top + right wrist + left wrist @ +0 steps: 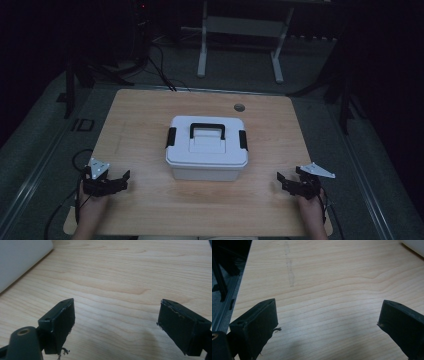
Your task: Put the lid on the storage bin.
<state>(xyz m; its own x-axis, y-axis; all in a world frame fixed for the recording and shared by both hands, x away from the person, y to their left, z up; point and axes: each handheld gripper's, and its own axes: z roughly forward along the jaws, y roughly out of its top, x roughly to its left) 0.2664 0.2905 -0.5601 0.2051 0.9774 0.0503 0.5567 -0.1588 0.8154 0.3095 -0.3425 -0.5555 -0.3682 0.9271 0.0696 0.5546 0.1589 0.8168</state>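
The box (207,148) sits shut at the tabletop's (140,107) centre. Our left gripper (116,182) waits at 8 o'clock, our right gripper (289,183) at 4 o'clock, both with jaws spread wide, holding nothing. Pressing 1 black latch (171,137) alone might skid the box sideways.

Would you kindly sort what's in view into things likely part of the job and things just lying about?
Likely part of the job:
white box with black handle and side latches
left gripper, open
right gripper, open

Just about:
wooden table
round hole in the tabletop
white frame behind the table
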